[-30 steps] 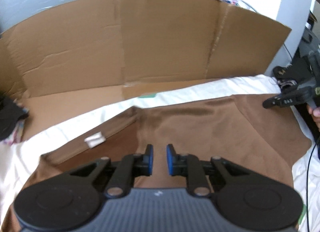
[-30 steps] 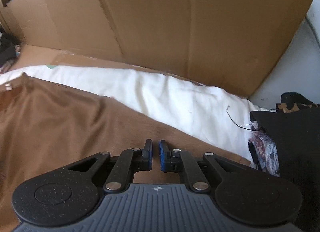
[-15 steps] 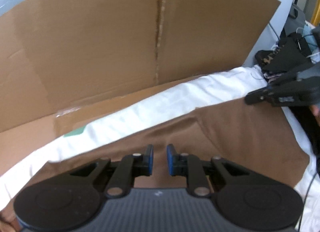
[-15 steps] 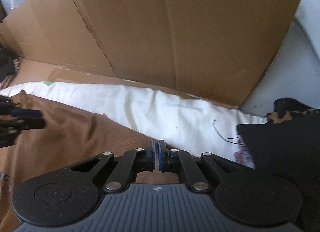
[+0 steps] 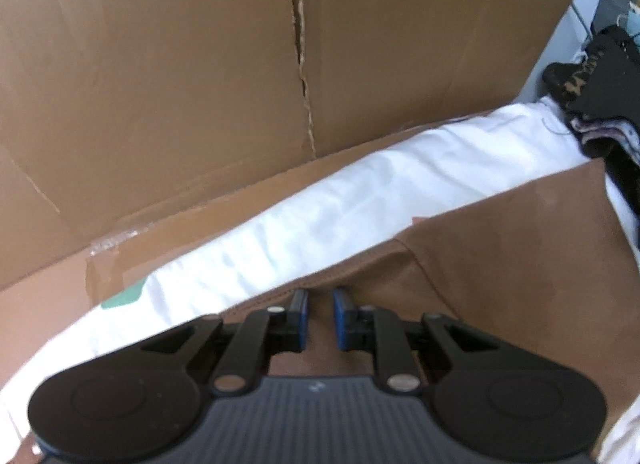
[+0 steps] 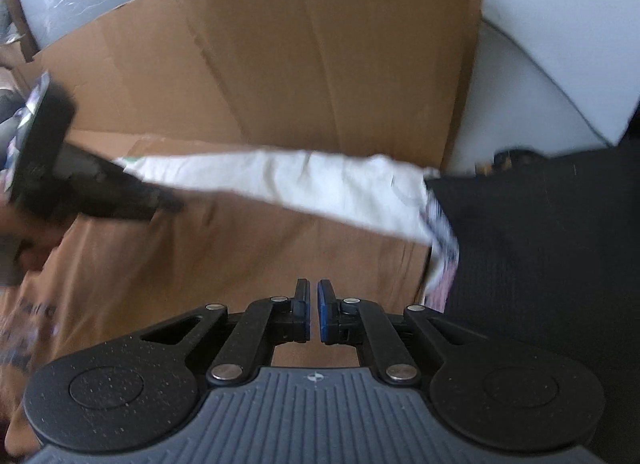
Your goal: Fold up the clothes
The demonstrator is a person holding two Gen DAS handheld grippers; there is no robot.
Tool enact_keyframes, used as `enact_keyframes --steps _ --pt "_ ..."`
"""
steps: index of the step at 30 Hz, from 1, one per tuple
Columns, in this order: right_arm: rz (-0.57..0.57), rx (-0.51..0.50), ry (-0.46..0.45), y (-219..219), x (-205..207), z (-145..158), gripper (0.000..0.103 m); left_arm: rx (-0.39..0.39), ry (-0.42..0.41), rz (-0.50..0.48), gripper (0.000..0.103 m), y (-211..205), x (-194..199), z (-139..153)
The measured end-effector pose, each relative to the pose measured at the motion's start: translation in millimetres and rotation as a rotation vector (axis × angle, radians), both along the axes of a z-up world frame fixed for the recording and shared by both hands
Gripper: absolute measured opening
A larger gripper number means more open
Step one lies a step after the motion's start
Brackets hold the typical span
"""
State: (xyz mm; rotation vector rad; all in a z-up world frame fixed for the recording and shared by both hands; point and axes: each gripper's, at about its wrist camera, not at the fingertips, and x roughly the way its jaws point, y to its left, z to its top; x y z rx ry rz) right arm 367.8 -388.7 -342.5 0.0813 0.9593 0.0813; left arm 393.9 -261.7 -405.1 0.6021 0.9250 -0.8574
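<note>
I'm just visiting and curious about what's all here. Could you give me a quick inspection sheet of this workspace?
Surface: white sheet, a bare strip showing beyond the shirt.
Job's things: brown shirt spread on the sheet.
Clutter: dark clothes pile at the right.
Grippers: left claw slightly apart at the shirt's edge, grip unclear; right claw shut, over the shirt.
Cables: nothing seen.
Surroundings: cardboard wall behind.

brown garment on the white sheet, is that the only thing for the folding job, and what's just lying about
For the job:
- brown fabric garment
- white sheet beneath it

Lying about:
- upright brown cardboard panels
- black clothes pile
- small green patch
</note>
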Motion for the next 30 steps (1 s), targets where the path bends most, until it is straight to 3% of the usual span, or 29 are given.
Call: enact_keyframes --steps 6,12,15,20,26,30 --pt "0.005 0.014 0.006 9 -39 -7 0.007 -0.035 -0.008 0.032 0.016 2 6 15" --pt "0.037 0.013 0.031 22 -53 -26 0.006 -0.037 -0.007 0.058 0.017 20 13 33" --pt "0.033 0.004 0.055 22 -60 -35 0.006 -0.022 -0.016 0.069 0.029 37 14 44" --pt "0.022 -0.087 0.080 19 -75 -50 0.006 0.000 -0.039 0.104 0.039 79 18 72" --pt "-0.045 -0.064 0.047 8 -80 -37 0.007 0.012 -0.053 0.201 0.045 137 16 105" --pt "-0.071 0.005 0.016 3 -81 -21 0.008 0.037 -0.074 0.275 0.058 185 6 133"
